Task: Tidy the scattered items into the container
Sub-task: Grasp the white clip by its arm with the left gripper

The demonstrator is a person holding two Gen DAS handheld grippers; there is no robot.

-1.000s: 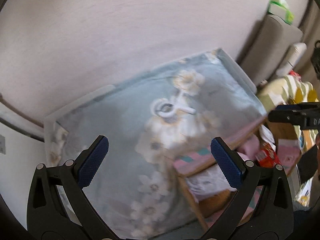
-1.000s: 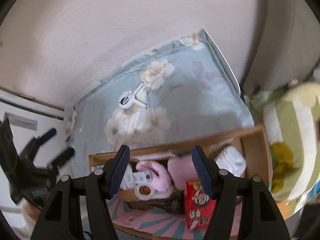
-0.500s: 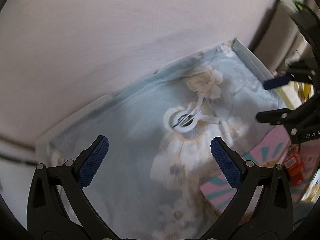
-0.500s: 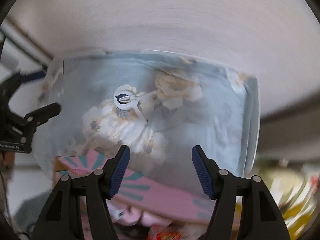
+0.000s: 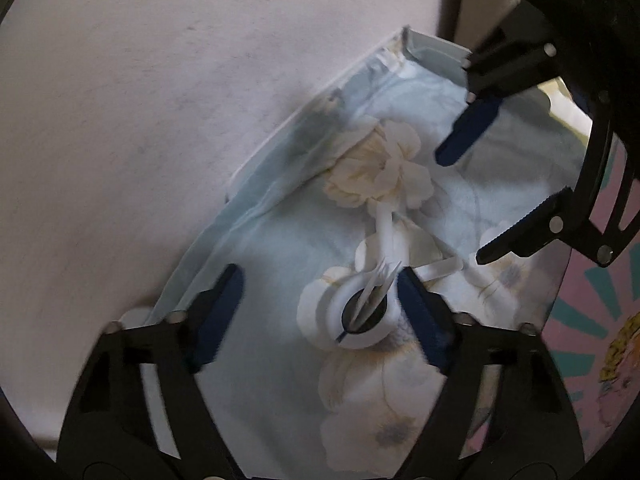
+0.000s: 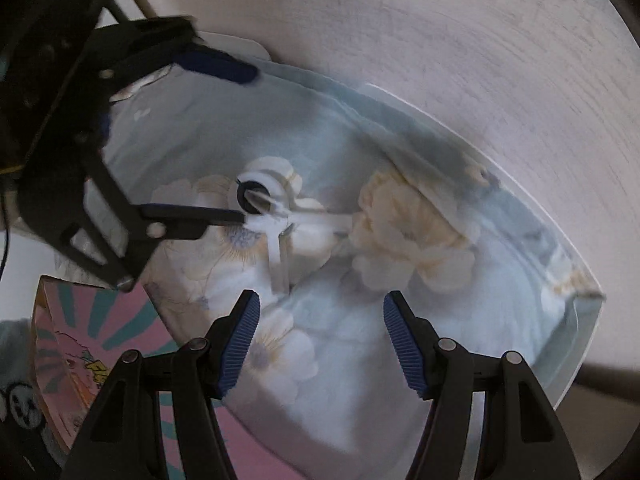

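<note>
- Left wrist view: a pale wall (image 5: 140, 120) is seen at the left, with a light blue floral cloth (image 5: 280, 232) spread over the surface below it.
- The left claw (image 5: 320, 312) is pointed steeply down at the cloth, its jaws closing; its blue pads (image 5: 420, 320) are blurred.
- A white plastic clip with a ring-shaped head (image 5: 362, 312) lies on the cloth between those jaws, close against the right-hand pad. Contact between pad and clip cannot be told through the blur; the left-hand pad stands clear of it.
- The clip's two long prongs are seen running up and to the right across a printed cream flower (image 5: 380, 168).
- At the upper right, the right claw (image 5: 476, 204) is seen over the cloth, jaws parted, with nothing between them.
- A pink cardboard box flap with teal rays (image 5: 592, 320) is seen at the right edge, beside the cloth.
- Right wrist view: the left claw (image 6: 236, 140) enters from the upper left, one finger lying beside the clip's (image 6: 260, 196) ring.
- The pink box flap (image 6: 100, 328) is seen at the lower left, at the cloth's (image 6: 400, 340) edge.
- The right claw (image 6: 320, 340) is held partly open over bare cloth, nothing gripped, the clip lying beyond its tips.
- The wall (image 6: 480, 60) fills the upper right.
</note>
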